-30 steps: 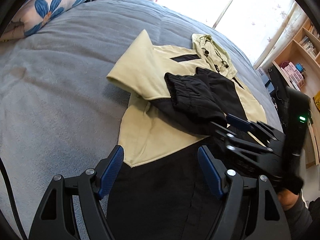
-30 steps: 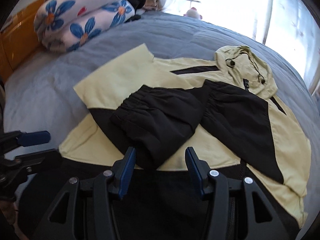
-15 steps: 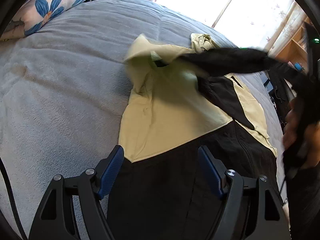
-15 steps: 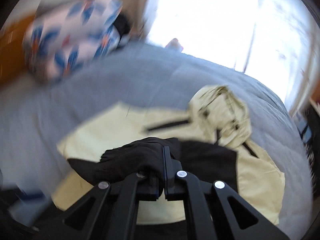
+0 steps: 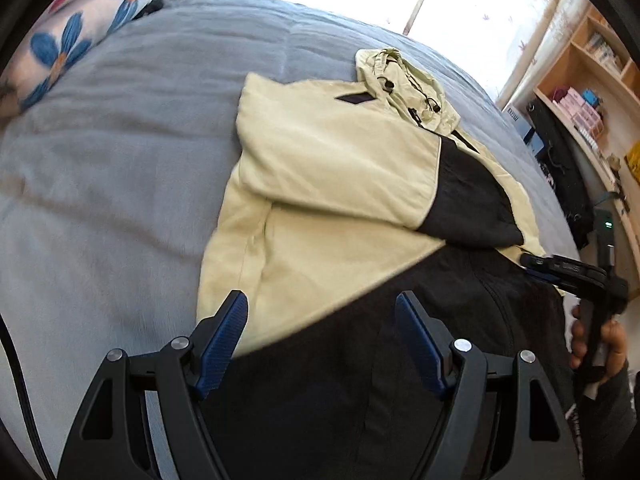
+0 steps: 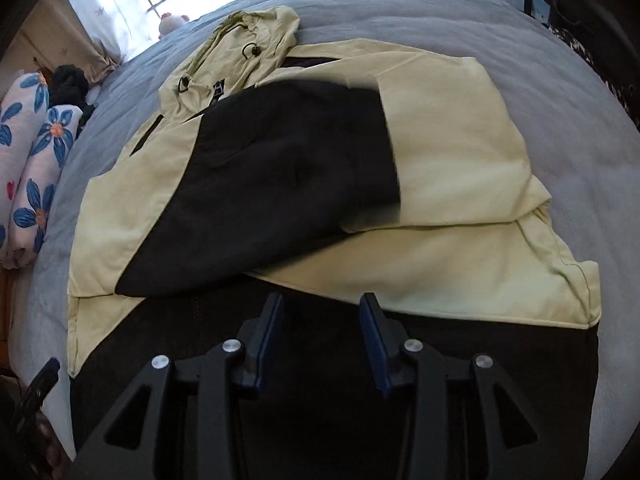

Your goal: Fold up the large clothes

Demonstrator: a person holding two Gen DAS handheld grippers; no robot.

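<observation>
Jacket (image 5: 328,168), pale yellow with black panels, lies spread flat on the grey bed (image 5: 120,152), hood (image 5: 404,80) at the far end, black hem nearest the cameras. One sleeve (image 6: 280,184) is folded across the chest, its black portion lying over the yellow body. Left tool (image 5: 322,344) hovers above the near hem, fingers spread wide, holding nothing. Right tool (image 6: 322,344) hangs above the black hem, fingers parted with a clear gap, holding nothing; in the left wrist view it appears at the right edge beside the jacket, gripped by a hand (image 5: 600,344). Floral pillows (image 6: 32,160) rest at the far left of the bed. Shelving (image 5: 592,80) stands to the right.
</observation>
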